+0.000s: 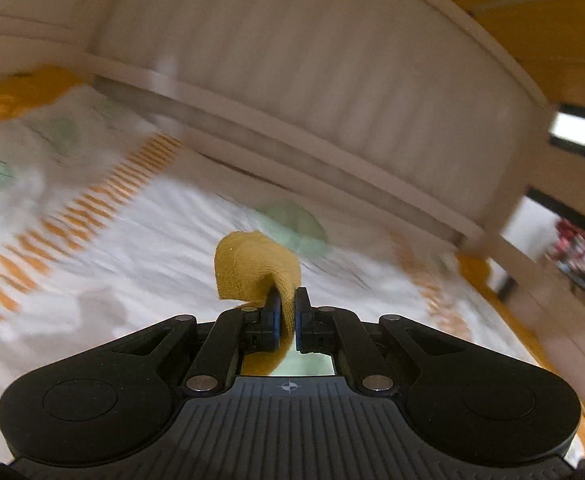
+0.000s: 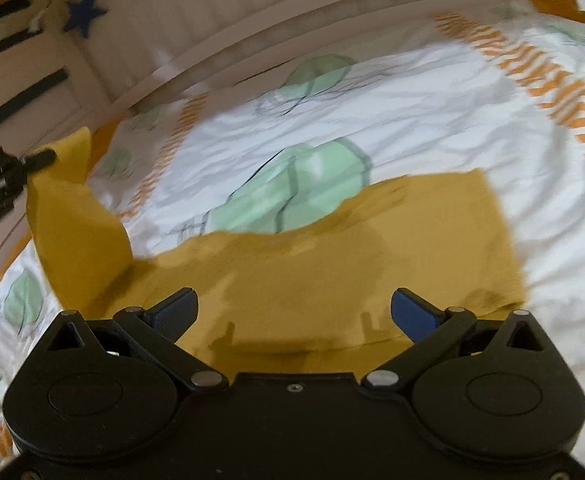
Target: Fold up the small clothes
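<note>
Left wrist view showed the left gripper clamped on a soft, limp mustard-yellow cloth garment; the right gripper gaped, best gripping its free edge.

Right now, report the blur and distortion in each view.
Left wrist view: bedsheet and headboard heavily motion-smeared, only the left gripper and pinched yellow garment sharp. Right wrist view: milder blur, fisheye bends the bed rail.

A mustard-yellow cloth lies mostly flat on the bed, wrinkled. Its left corner is lifted off the bed, folded upward and pinched.
</note>
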`<act>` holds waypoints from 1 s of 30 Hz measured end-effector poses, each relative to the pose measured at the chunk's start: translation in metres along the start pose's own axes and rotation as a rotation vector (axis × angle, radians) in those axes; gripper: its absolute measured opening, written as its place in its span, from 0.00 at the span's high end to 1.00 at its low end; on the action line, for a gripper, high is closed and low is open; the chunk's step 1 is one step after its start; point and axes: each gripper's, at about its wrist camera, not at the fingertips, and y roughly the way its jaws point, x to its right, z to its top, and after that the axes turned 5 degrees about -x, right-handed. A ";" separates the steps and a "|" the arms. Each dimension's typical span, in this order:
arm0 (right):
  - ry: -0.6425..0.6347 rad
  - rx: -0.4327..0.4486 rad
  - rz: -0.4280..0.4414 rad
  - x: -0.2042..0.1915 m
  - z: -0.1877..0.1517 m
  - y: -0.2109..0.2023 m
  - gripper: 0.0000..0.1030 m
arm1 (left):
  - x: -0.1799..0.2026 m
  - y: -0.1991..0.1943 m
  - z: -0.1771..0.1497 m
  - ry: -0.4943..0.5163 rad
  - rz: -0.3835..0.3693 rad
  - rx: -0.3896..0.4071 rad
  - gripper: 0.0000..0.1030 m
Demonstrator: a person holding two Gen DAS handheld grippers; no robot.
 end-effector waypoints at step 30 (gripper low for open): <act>0.045 0.011 -0.097 0.034 0.009 0.010 0.01 | -0.004 0.019 -0.101 0.177 0.126 -0.247 0.46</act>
